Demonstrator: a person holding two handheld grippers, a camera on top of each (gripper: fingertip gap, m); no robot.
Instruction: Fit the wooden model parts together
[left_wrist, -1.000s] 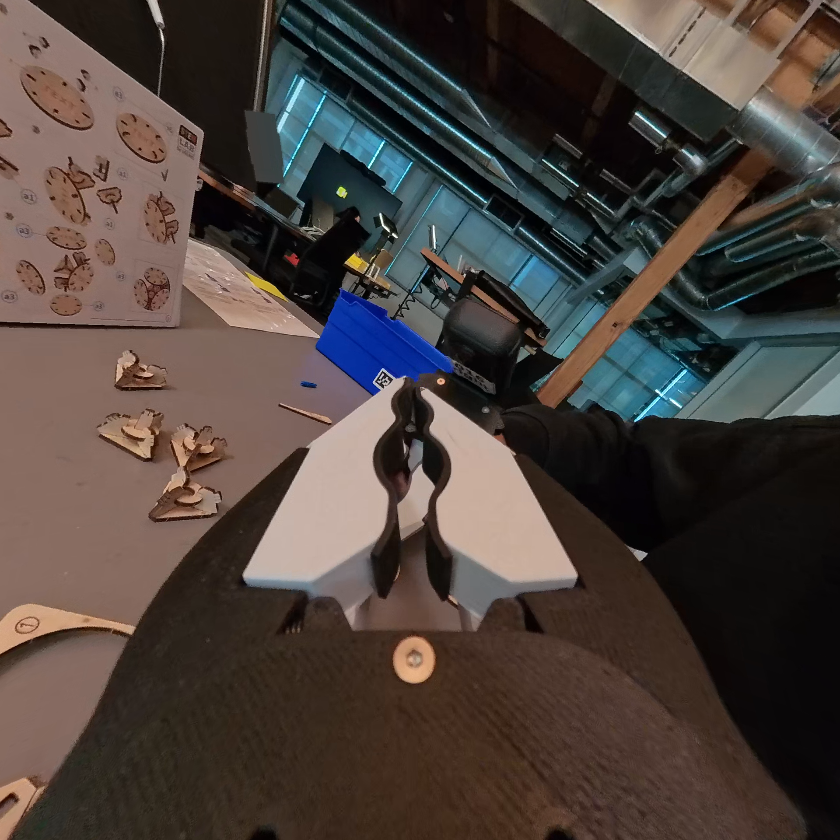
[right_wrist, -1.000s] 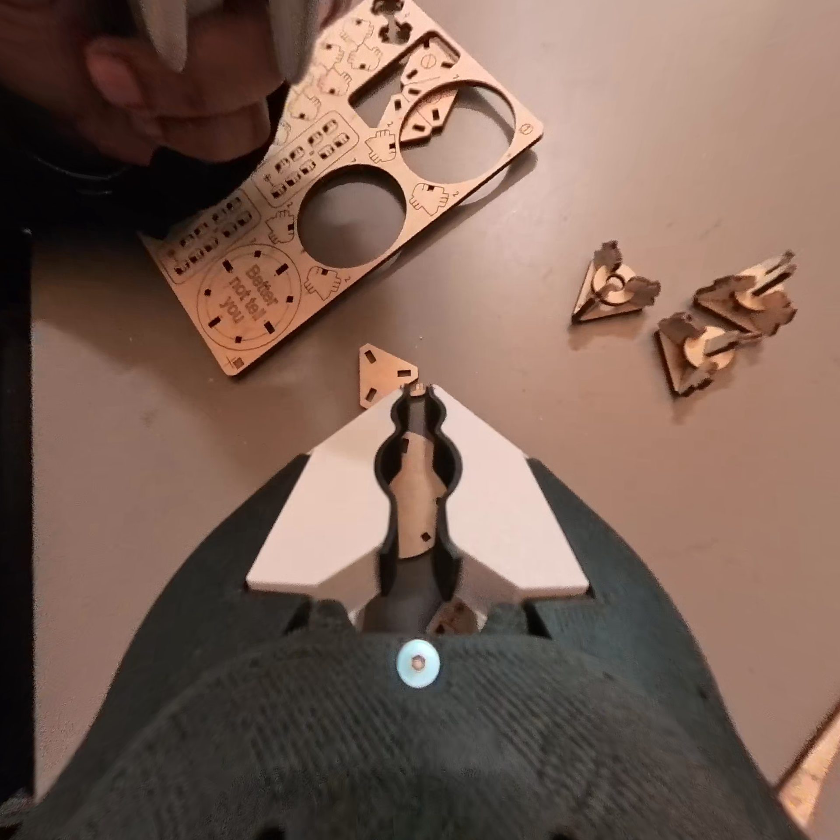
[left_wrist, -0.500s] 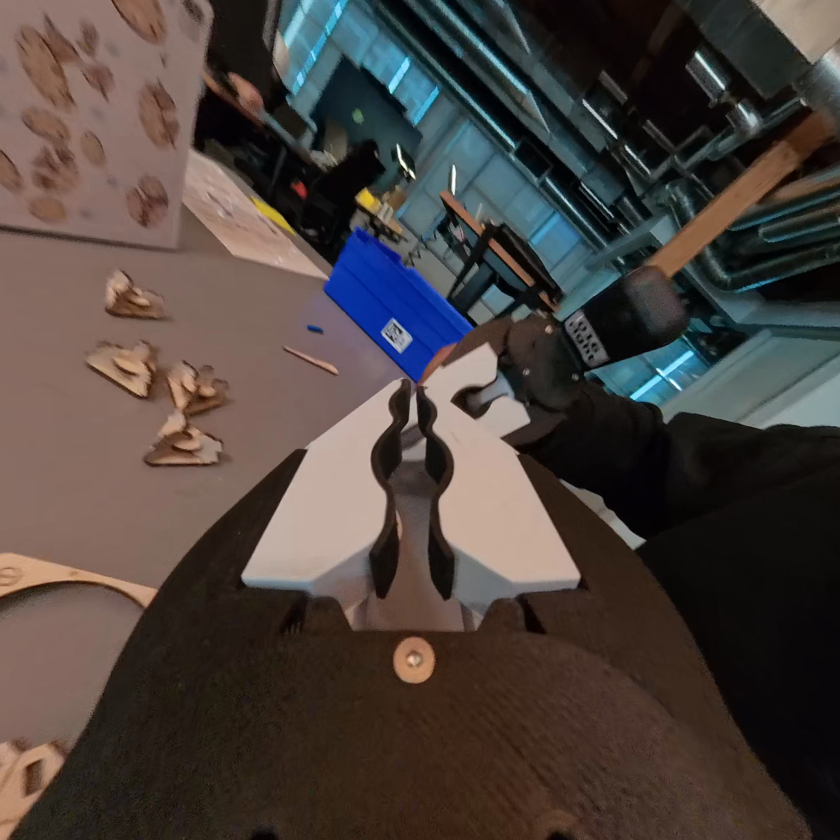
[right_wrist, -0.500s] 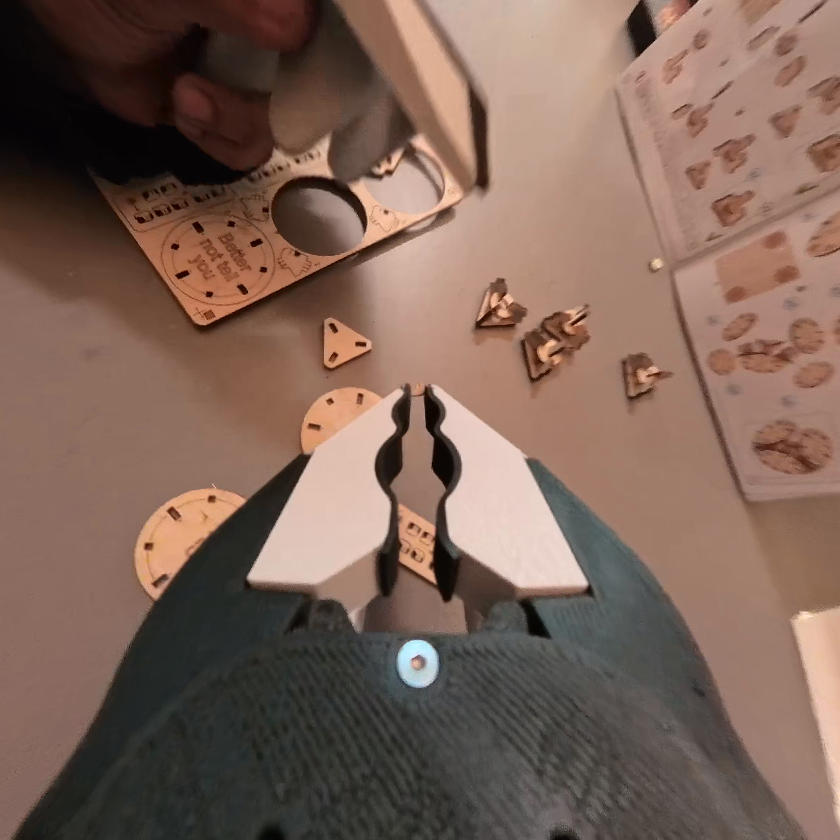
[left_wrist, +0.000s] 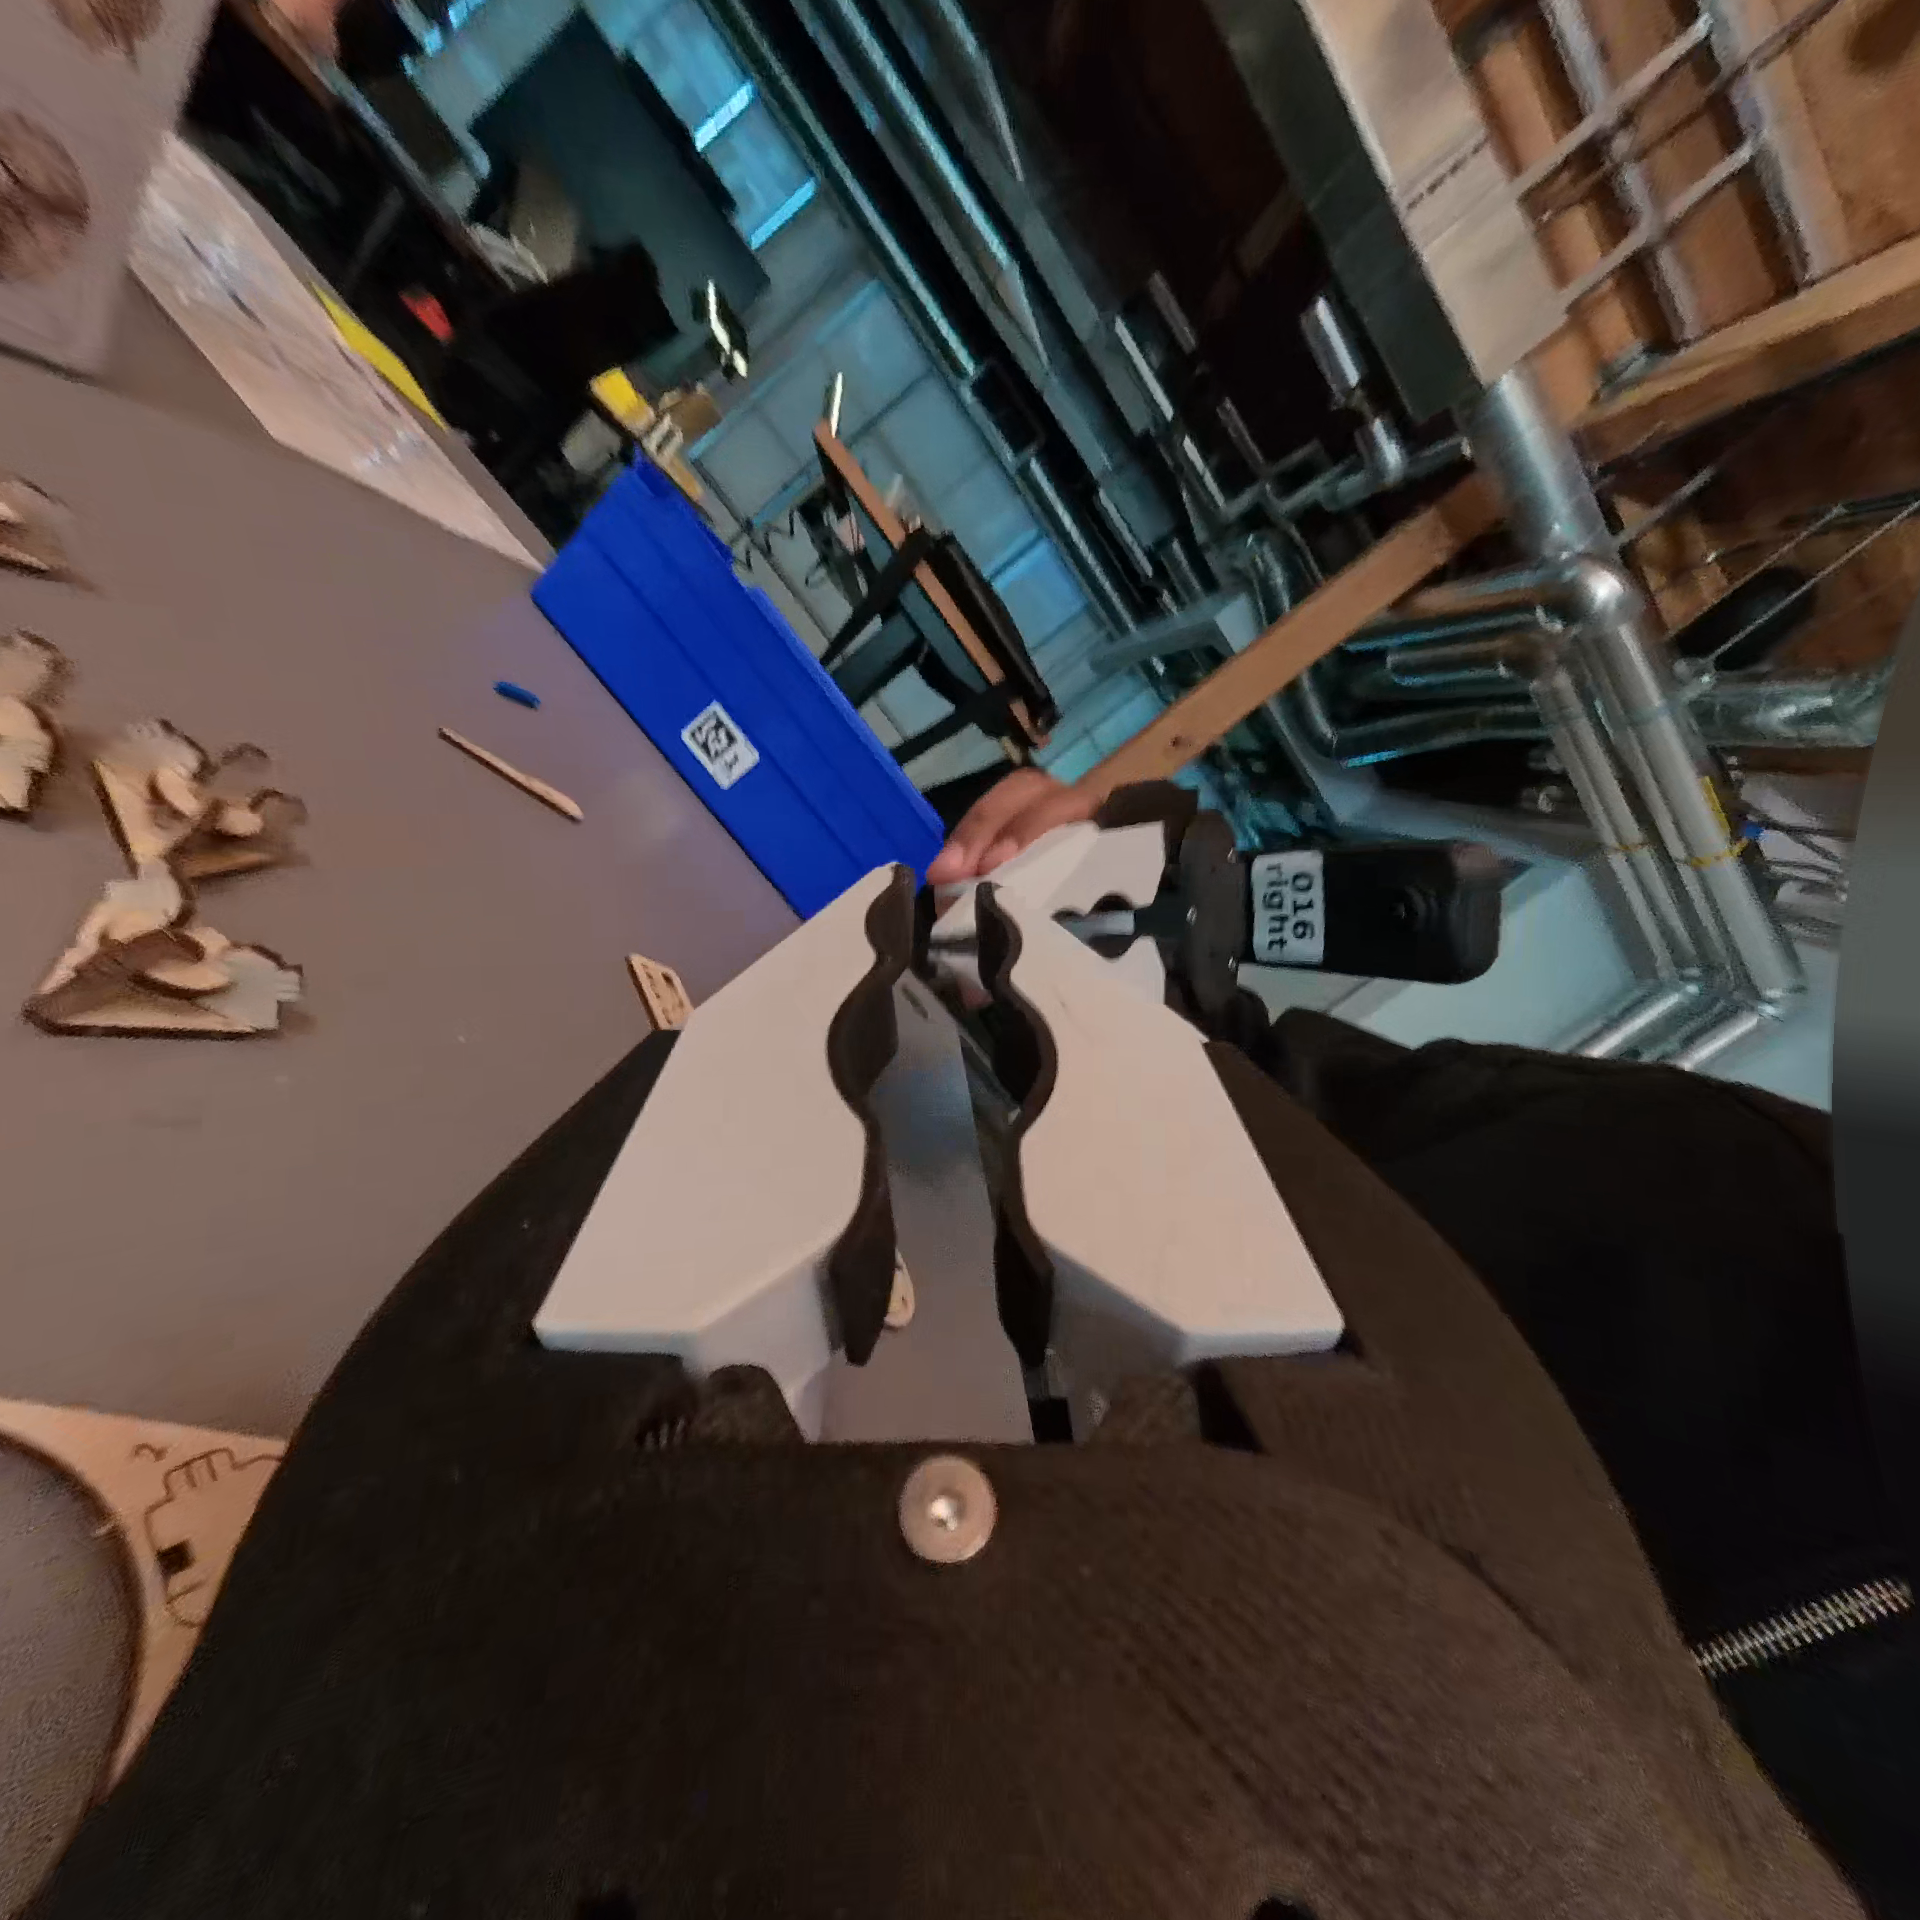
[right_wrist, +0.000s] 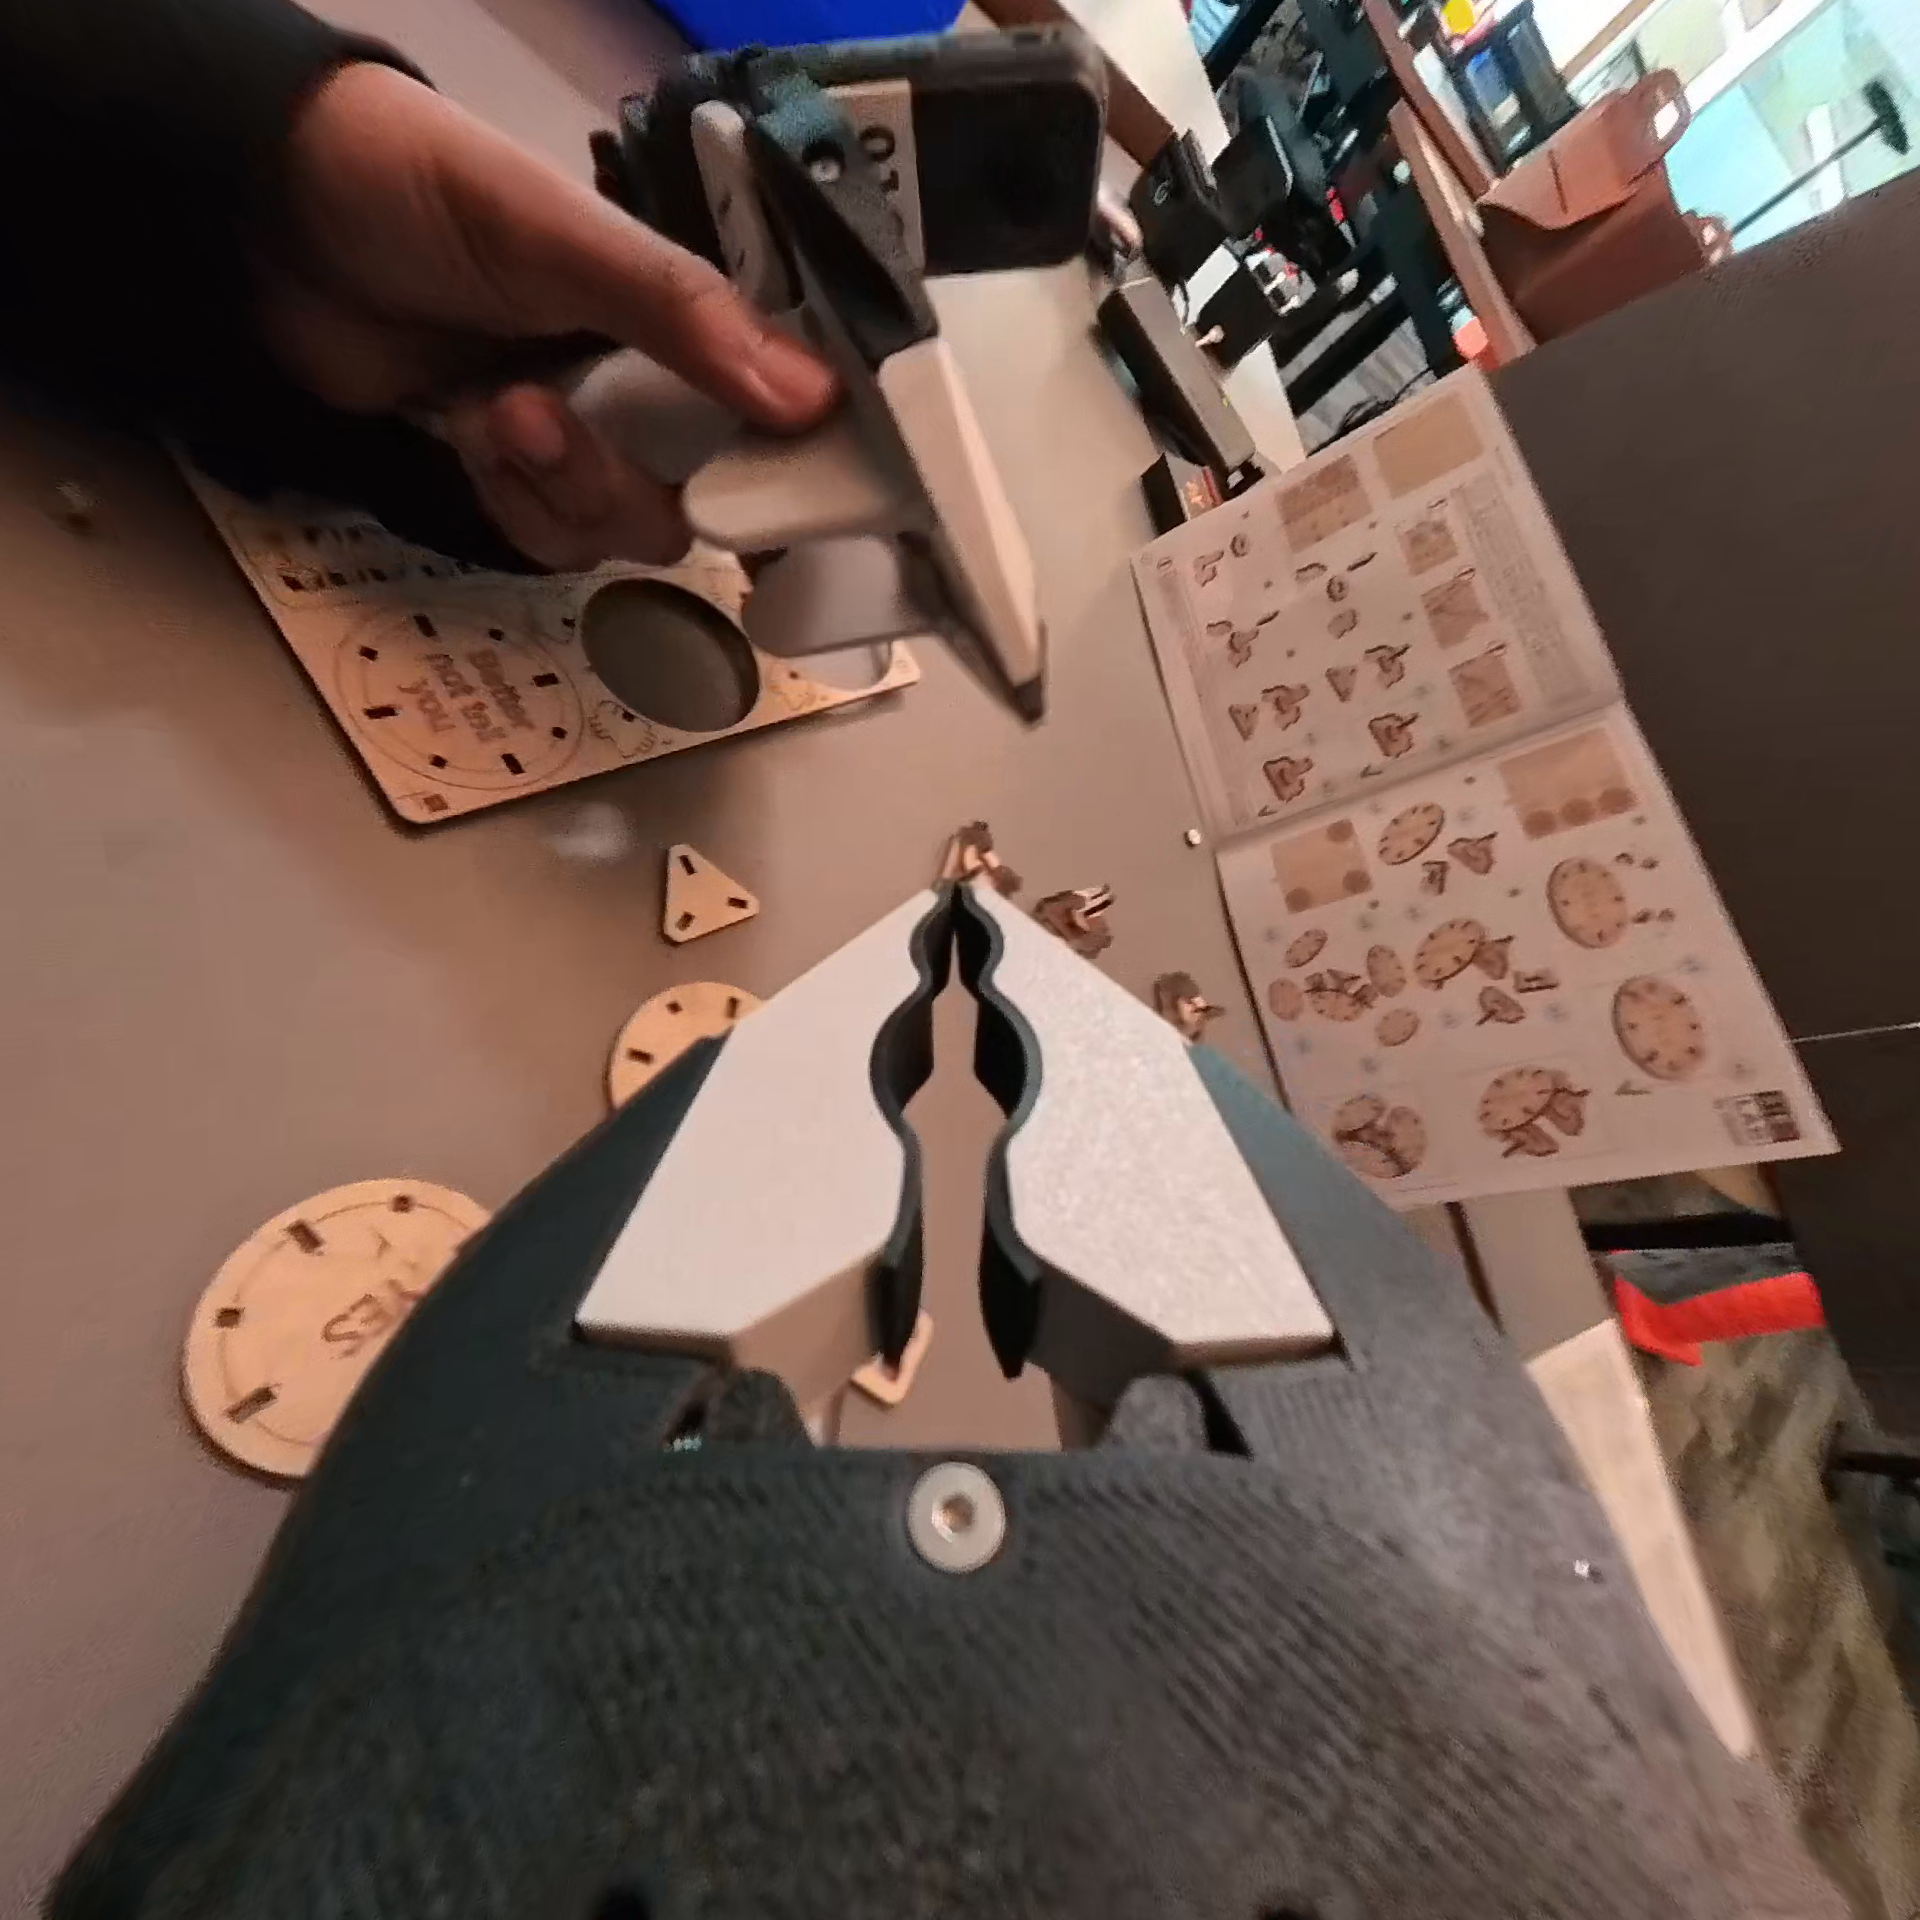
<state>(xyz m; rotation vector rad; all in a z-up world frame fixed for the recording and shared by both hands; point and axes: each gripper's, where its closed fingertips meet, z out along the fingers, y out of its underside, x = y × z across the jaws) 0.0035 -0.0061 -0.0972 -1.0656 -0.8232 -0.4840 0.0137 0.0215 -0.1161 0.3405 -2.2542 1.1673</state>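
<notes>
While both grippers hang above the grey bench (right_wrist: 260, 987), the left gripper (left_wrist: 943, 902) stands slightly parted on nothing, and the right gripper (right_wrist: 958, 902) has its tips together, bare, over small wooden assemblies (right_wrist: 1075, 914) beside a triangular plate (right_wrist: 701, 894).

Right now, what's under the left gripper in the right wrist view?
Under the left gripper, held up by a hand, lies the wooden sheet with one round cutout showing. The sheet's far part is covered by hand and gripper.
</notes>
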